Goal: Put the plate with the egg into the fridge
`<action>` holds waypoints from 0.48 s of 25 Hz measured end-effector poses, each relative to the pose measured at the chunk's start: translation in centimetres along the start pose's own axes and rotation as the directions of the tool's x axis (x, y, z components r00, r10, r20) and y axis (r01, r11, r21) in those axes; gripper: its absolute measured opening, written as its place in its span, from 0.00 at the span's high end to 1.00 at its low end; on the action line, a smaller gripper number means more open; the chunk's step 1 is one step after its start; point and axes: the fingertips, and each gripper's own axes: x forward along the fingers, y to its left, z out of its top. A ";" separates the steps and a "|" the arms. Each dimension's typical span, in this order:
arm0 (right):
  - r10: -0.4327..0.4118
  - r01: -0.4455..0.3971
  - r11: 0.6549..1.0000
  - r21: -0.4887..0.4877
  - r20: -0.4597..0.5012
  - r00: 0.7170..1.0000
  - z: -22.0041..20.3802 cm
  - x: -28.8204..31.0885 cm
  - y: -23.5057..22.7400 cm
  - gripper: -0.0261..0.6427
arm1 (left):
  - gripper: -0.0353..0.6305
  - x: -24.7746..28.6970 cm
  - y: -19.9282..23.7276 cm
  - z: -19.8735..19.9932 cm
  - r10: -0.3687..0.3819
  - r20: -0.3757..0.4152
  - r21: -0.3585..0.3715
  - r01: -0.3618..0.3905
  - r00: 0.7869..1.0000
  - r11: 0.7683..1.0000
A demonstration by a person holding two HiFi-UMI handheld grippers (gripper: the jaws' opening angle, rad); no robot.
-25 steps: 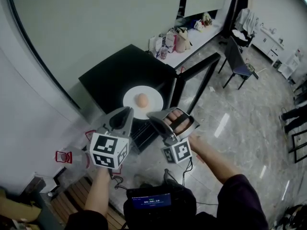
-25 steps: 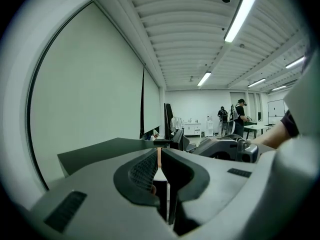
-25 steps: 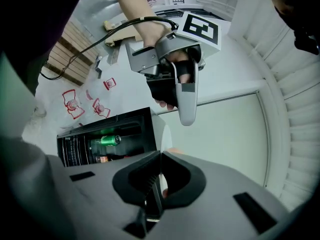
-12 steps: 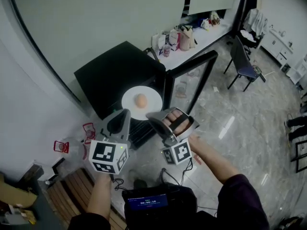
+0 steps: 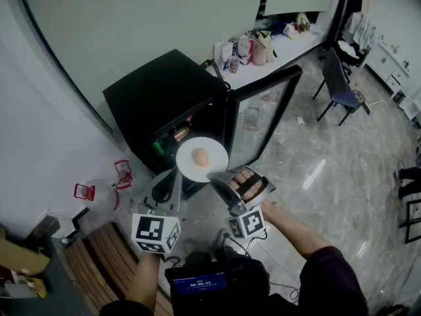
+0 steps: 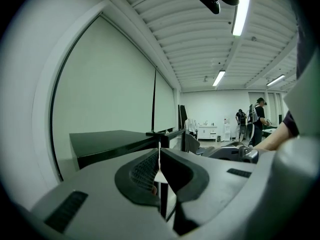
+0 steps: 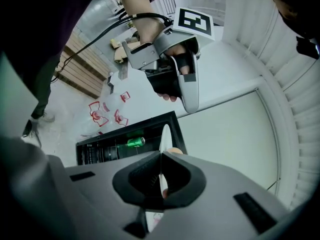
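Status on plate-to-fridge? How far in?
Done: the glass door of the black fridge stands open, and the round white plate with the brown egg is lifted. In hand: left claw and right claw each pinch the plate's rim, holding it before the opening. Left: set it inside, release.

Looks like an office/lab-type workroom, not a home. Polished stone-look floor [image 5: 342, 176] across the right, long white counter [image 5: 271, 64] top centre w/ bags [image 5: 255, 47] on it, office chair [image 5: 340, 87] upper right, small black fridge [image 5: 164, 94] w/ glass door [image 5: 263, 114] at centre. Left gripper view: ribbed ceiling [image 6: 200, 39], strip lights [image 6: 241, 15], people [image 6: 258, 119] standing centre right.
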 end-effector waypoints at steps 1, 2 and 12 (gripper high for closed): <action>0.007 -0.007 1.000 0.003 -0.008 1.000 0.0 0.1 1.0 0.93 | 0.93 -0.2 0.0 -0.6 0.000 0.000 -0.002 0.000 1.000 1.000; 0.013 -0.013 1.000 0.006 -0.016 1.000 0.1 0.4 2.1 0.93 | 0.93 -0.4 0.1 -1.2 0.000 0.001 -0.003 0.000 1.000 1.000; 0.099 -0.105 0.993 -0.053 -0.094 0.991 -2.5 8.4 11.1 0.93 | 0.93 -0.6 3.1 -6.7 0.025 -0.034 -0.044 -0.027 0.999 0.999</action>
